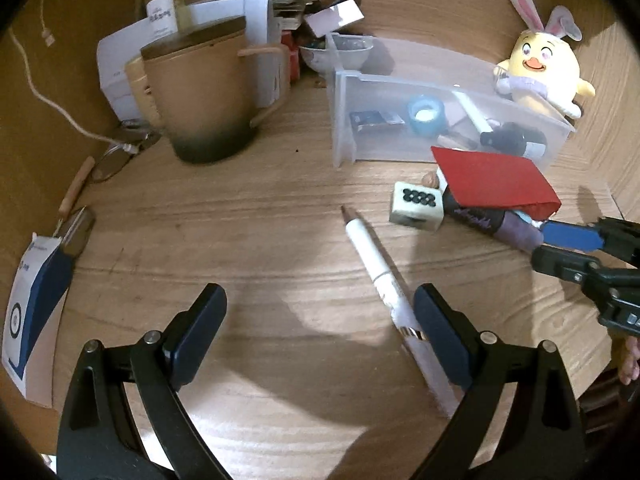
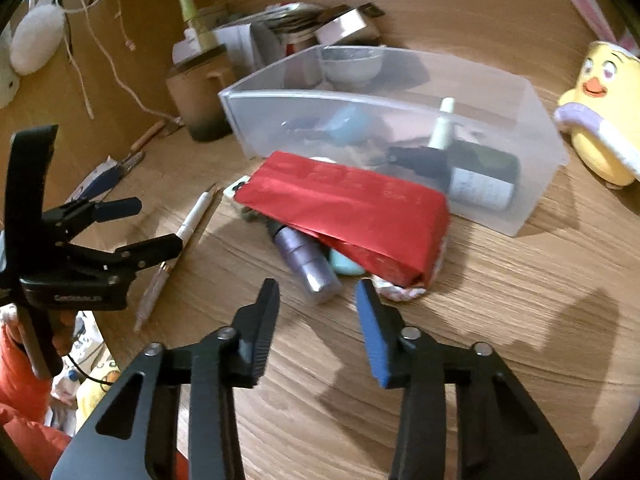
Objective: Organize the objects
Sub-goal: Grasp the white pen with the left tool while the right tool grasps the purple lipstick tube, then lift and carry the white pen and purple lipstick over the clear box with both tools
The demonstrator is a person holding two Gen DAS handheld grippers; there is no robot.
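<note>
A clear plastic bin (image 1: 344,120) (image 2: 532,184) stands on the wooden table, holding a dark bottle (image 1: 516,140) (image 2: 480,180), a blue tape roll (image 1: 426,114) and a small black box (image 1: 374,120). In front of it lie a red packet (image 1: 496,182) (image 2: 352,208), a purple tube (image 1: 492,224) (image 2: 308,264) and a mahjong tile (image 1: 416,206). A white pen (image 1: 380,272) (image 2: 188,228) lies by my open, empty left gripper (image 1: 320,320) (image 2: 140,224); its right finger touches the pen. My right gripper (image 2: 318,304) (image 1: 560,248) is open and empty just before the purple tube.
A brown lidded mug (image 1: 204,92) stands at the left with papers and boxes (image 1: 256,20) behind it. A yellow plush chick (image 1: 544,68) (image 2: 600,120) sits right of the bin. Glasses (image 1: 116,160), a cable (image 1: 48,96) and a blue-white packet (image 1: 32,312) lie left.
</note>
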